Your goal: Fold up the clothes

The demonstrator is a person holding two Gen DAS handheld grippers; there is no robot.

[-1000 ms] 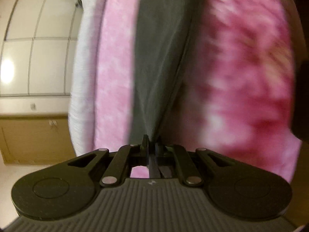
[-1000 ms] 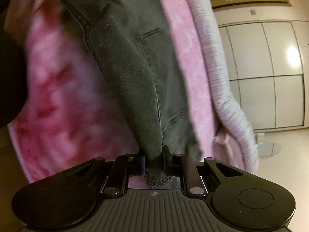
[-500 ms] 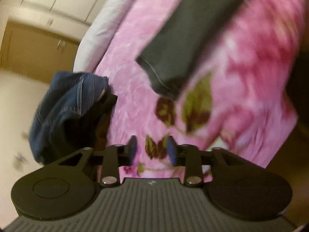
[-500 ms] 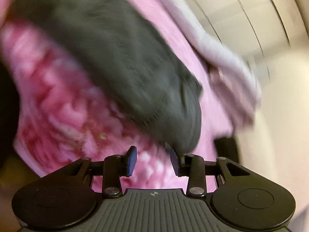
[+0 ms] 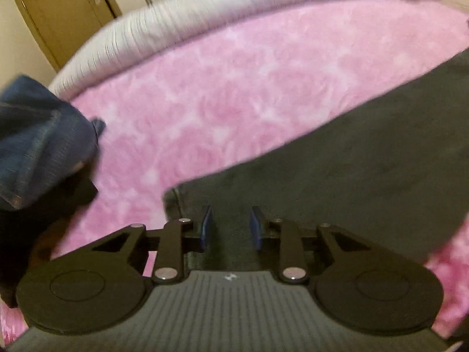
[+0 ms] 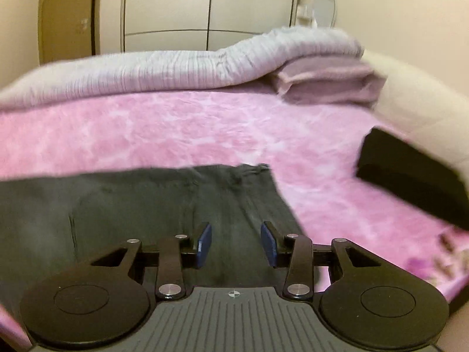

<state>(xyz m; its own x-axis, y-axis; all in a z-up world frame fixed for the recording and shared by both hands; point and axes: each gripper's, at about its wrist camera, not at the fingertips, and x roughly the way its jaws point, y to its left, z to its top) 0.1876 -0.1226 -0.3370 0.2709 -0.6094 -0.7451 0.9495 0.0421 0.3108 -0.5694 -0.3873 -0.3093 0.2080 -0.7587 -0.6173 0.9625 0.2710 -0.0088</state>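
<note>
Dark grey trousers (image 5: 337, 161) lie flat on a pink blanket (image 5: 219, 82). In the left wrist view their leg end sits under my left gripper (image 5: 230, 225), which is open just above the cloth with nothing between its blue pads. The right wrist view shows the waist end of the trousers (image 6: 164, 202), with a pocket seam, beneath my right gripper (image 6: 236, 242). That gripper is open too and holds nothing.
A bundle of blue jeans (image 5: 41, 143) over something dark sits at the left of the blanket. A folded grey ribbed blanket (image 6: 181, 61) and a mauve folded cloth (image 6: 328, 85) lie along the far side. A black object (image 6: 410, 179) rests at the right. Cupboard doors (image 6: 205, 8) stand behind.
A second ago both grippers were shut on the hanging trousers. Both have let go and opened, and the trousers now lie flat on the blanket.
</note>
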